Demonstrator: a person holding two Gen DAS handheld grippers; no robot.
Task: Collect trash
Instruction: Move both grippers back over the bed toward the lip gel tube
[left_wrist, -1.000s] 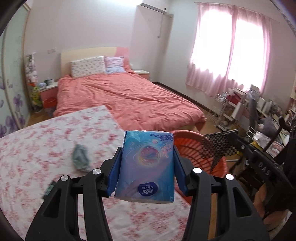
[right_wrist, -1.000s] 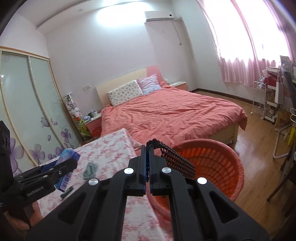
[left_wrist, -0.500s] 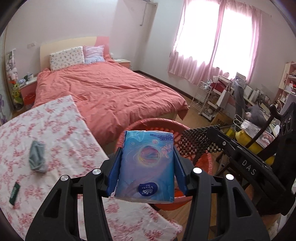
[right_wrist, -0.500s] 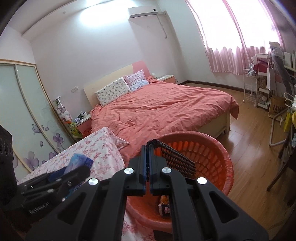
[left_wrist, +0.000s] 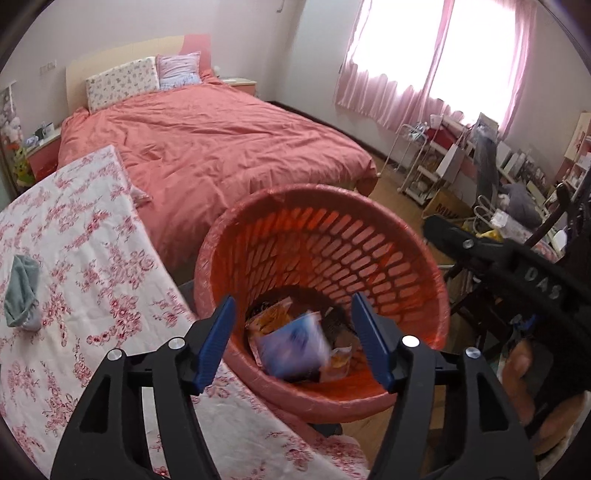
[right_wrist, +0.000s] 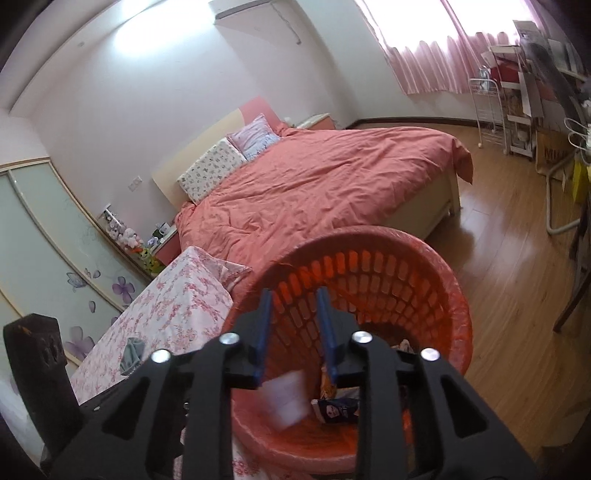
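My left gripper (left_wrist: 291, 343) is open and empty above the orange slotted basket (left_wrist: 369, 236). The blue tissue pack (left_wrist: 291, 347) is a blur inside the basket, among snack wrappers (left_wrist: 267, 317). My right gripper (right_wrist: 294, 338) is open and empty over the same basket (right_wrist: 399, 273); the pack shows there as a pale blur (right_wrist: 286, 400). A crumpled grey-green piece of trash (left_wrist: 22, 291) lies on the floral tablecloth (left_wrist: 92, 258) at the left; it also shows in the right wrist view (right_wrist: 132, 356).
A bed with a salmon cover (left_wrist: 207, 136) stands behind the basket. A white rack and cluttered shelves (left_wrist: 461, 158) line the wall under the pink curtains. Wooden floor (right_wrist: 517, 258) lies to the right of the basket.
My left gripper opened and let go of the blue tissue pack, which dropped into the basket. My right gripper opened and let go of the black mesh piece. Both moved over the basket.
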